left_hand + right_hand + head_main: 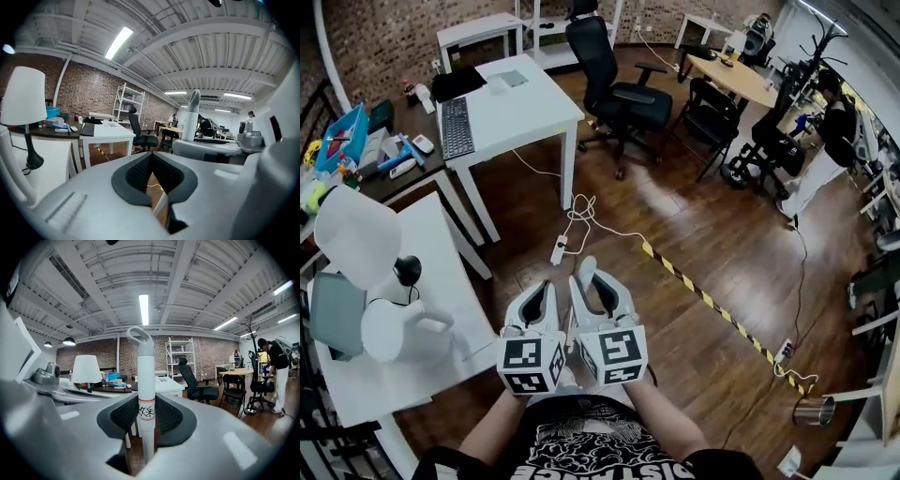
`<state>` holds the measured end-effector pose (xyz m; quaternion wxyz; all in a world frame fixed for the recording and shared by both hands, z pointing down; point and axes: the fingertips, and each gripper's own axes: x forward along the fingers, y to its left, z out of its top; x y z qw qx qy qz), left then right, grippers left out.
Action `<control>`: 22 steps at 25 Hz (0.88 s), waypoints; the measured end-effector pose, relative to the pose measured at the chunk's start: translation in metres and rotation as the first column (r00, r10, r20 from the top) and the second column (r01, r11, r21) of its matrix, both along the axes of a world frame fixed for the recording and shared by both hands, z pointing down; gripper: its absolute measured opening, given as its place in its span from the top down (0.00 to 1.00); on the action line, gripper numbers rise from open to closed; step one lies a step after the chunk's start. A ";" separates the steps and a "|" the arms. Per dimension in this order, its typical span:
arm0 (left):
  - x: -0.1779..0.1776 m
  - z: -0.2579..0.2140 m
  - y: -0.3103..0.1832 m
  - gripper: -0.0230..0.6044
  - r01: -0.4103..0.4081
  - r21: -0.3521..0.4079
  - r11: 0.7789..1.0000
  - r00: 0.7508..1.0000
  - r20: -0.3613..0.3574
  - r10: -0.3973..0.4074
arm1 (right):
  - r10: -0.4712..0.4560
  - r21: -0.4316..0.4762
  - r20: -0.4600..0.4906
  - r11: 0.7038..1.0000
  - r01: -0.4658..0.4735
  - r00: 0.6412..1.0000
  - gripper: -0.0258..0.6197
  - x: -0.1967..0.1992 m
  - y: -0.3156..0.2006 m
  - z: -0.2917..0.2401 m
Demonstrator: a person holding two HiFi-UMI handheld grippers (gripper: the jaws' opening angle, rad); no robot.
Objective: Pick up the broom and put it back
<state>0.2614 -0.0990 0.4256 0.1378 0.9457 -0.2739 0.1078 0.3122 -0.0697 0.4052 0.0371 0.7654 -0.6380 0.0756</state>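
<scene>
The broom (146,376) shows only its handle. It is a smooth white tube with a closed loop at the top and a white label band edged in red, bearing black marks. It stands upright, clamped at the label between the pads of the right gripper (146,417). The broom's head is out of view.

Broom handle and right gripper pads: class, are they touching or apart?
Touching. The right gripper view shows the white broom handle clamped between the black pads of the right gripper, with no gap on either side.
</scene>
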 end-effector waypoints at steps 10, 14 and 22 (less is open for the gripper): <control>0.003 -0.007 -0.072 0.95 0.122 0.017 0.992 0.992 -0.023 -0.122 | -0.113 0.015 -0.015 0.993 0.113 0.993 0.80 0.013 -0.085 -0.002; 0.009 0.000 -0.102 0.95 0.177 -0.022 0.984 0.984 -0.026 -0.178 | -0.164 0.021 -0.005 0.986 0.164 0.986 0.80 0.023 -0.120 -0.003; 0.029 0.003 -0.171 0.95 0.322 -0.001 0.947 0.947 -0.018 -0.322 | -0.331 0.023 0.002 0.943 0.331 0.944 0.80 0.035 -0.194 0.001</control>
